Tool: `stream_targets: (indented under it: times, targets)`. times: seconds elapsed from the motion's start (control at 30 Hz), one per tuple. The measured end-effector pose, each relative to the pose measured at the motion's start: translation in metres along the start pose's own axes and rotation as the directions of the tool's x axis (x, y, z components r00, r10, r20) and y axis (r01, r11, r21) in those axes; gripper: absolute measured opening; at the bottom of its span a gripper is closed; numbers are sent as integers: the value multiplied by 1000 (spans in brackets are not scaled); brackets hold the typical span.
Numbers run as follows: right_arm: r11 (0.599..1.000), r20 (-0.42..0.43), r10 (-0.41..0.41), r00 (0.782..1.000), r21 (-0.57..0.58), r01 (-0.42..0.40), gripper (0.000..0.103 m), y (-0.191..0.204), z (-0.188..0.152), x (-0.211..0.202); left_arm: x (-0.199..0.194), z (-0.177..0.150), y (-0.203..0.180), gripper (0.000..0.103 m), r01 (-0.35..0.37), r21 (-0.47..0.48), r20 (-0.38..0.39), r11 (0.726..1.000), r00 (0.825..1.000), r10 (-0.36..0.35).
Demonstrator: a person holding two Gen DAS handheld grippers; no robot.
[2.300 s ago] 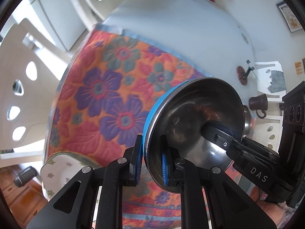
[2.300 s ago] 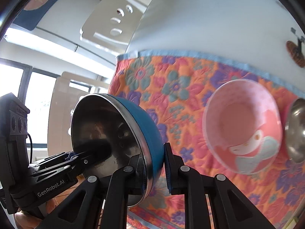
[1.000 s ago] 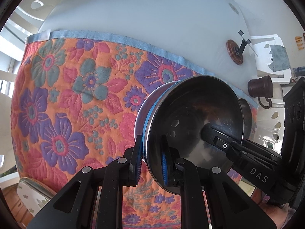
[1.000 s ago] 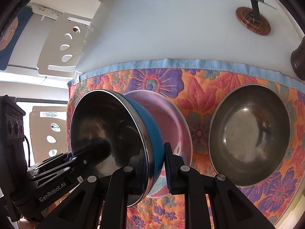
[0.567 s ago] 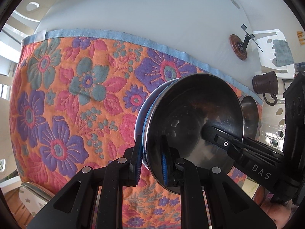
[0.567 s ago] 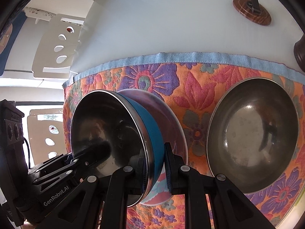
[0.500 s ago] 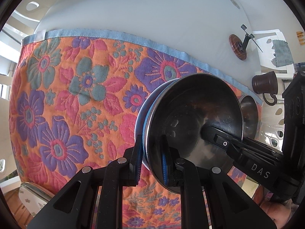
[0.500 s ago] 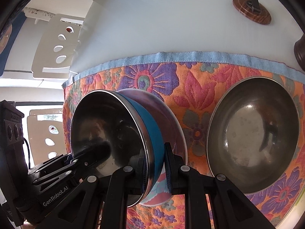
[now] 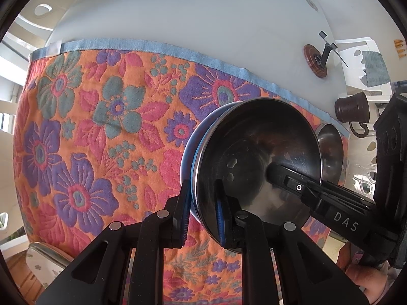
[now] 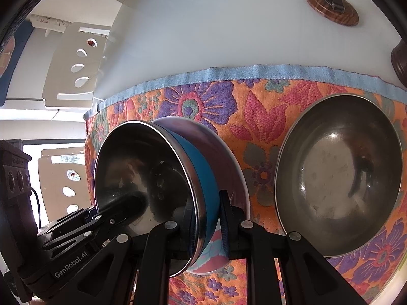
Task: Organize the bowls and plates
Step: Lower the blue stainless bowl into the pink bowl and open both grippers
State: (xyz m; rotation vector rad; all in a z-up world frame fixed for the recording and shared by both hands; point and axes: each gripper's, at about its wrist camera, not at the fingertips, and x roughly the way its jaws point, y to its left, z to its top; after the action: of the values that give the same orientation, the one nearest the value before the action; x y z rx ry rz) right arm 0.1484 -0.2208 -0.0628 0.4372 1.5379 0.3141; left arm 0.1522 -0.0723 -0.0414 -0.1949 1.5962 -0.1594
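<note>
Under both my grippers lies the flowered cloth [image 9: 84, 137], soft and quilted, so anything set down on it will land quietly but may rock. Off to the right of my right gripper [image 10: 206, 218] the steel bowl [image 10: 339, 175] sits alone on the cloth, well apart from what I hold; it looks stiff, smooth and probably slick, best taken at the rim. Just beyond my fingers lies the pink bowl [image 10: 229, 157], its rim showing behind the one I carry; I judge it light plastic, likely to slide if nudged. The blue bowl [image 9: 257, 167], steel inside and blue outside, hangs tilted between my two hands, directly over the pink bowl. My left gripper [image 9: 202, 211] pinches its wall at the near rim, one finger inside and one outside, and my right gripper pinches the opposite rim the same way. The thin rigid wall gives a firm bite, though polished metal could slip if I ease off unevenly.
</note>
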Motion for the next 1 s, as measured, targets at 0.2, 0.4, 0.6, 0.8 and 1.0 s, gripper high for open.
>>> stream_targets:
  times: [0.2,0.4,0.6,0.8,1.0]
  targets:
    - [1000,11,-7,1000,2,7,17,0,-3,-2,-2,-2,-2,15,-8,3,3,1000,1000,8]
    - [1000,10,-5,1000,19,5,19,-2,-3,-4,-3,-4,0,15,-14,-7,2,1000,1000,14]
    - [1000,19,9,1000,25,-10,26,-2,-3,-6,-4,-6,2,15,-24,-7,-4,1000,1000,24]
    - [999,23,18,1000,28,-19,28,-2,-4,-8,-6,-7,0,15,-25,-12,-3,1000,1000,25]
    - [1000,36,8,999,23,-9,33,-3,-5,-13,-9,-10,-2,15,-15,-17,-1,1000,1000,15]
